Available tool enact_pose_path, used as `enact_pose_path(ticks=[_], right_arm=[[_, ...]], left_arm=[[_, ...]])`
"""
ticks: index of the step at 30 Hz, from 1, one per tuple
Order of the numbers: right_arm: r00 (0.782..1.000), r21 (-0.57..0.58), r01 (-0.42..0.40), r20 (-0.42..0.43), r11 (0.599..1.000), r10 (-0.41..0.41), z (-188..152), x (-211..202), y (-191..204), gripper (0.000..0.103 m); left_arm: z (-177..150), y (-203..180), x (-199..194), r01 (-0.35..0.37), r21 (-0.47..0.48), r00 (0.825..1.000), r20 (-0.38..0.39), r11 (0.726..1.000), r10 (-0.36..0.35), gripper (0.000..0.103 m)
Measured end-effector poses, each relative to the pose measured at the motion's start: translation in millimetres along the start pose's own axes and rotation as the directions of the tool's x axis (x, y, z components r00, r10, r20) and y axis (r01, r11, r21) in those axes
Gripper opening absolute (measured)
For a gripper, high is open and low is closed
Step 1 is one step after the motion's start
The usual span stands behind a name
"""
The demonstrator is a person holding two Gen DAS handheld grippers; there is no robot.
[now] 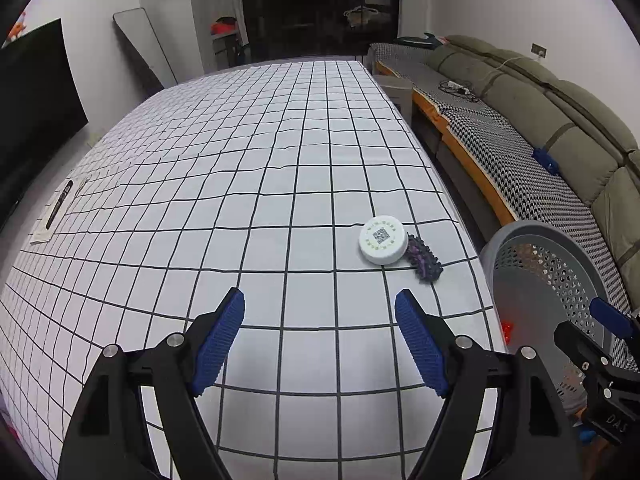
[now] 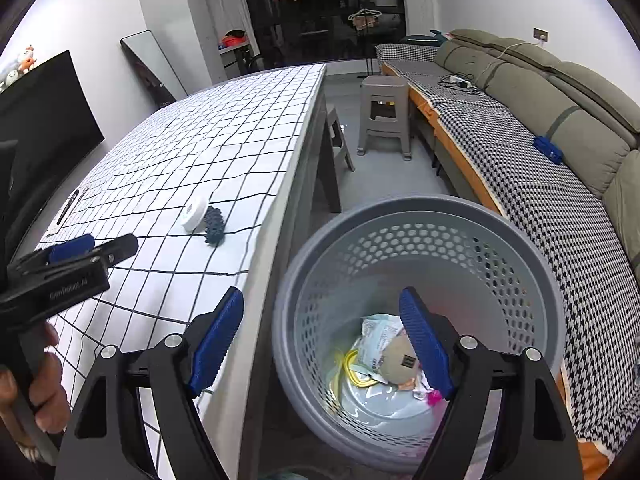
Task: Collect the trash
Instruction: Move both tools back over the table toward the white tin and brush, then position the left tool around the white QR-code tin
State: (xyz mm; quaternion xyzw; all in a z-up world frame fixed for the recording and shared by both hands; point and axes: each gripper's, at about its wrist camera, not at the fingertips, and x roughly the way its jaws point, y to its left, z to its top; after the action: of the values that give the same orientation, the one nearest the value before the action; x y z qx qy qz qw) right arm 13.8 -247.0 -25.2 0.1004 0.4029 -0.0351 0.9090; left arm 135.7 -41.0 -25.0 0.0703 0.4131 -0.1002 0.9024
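Note:
A white round lid [image 1: 382, 239] with a printed code lies near the right edge of the checked tablecloth [image 1: 256, 152], touching a dark purple knobbly piece [image 1: 424, 258]. My left gripper [image 1: 320, 340] hangs open over the cloth just short of them, nothing between its fingers. The right gripper [image 2: 322, 340] is open and empty above the table edge and the grey perforated bin [image 2: 420, 216], which holds wrappers and other trash [image 2: 384, 356]. From the right wrist view the lid [image 2: 195, 213] and the knobbly piece [image 2: 214, 226] show too.
A pen on a paper slip [image 1: 58, 208] lies at the table's left edge. A sofa [image 2: 560, 120] with a houndstooth cover runs along the right. A grey stool [image 2: 384, 116] stands beyond the bin. A hand [image 2: 36, 384] holds the left gripper's handle.

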Motion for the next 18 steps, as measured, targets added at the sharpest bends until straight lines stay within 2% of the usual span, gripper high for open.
enact_pose_path(ticks=[8,11,18], right_arm=[[1.0,-0.017,-0.009,-0.014,1.0,0.009,7.4,12.6,11.4,0.077],[1.0,-0.014,-0.007,-0.016,1.0,0.007,8.8,14.3,9.0,0.077],[1.0,0.005,-0.006,-0.026,1.0,0.006,10.6,22.0,4.9,0.077]], left_arm=[[19.2,3.1,19.1,0.028,0.03,1.0,-0.01,0.999,-0.028,0.076],[24.2,0.0,27.7,0.064,0.036,0.998,-0.025,0.997,-0.063,0.076],[33.5,-8.9,45.3,0.092,0.058,0.995,-0.045,0.994,-0.089,0.076]])
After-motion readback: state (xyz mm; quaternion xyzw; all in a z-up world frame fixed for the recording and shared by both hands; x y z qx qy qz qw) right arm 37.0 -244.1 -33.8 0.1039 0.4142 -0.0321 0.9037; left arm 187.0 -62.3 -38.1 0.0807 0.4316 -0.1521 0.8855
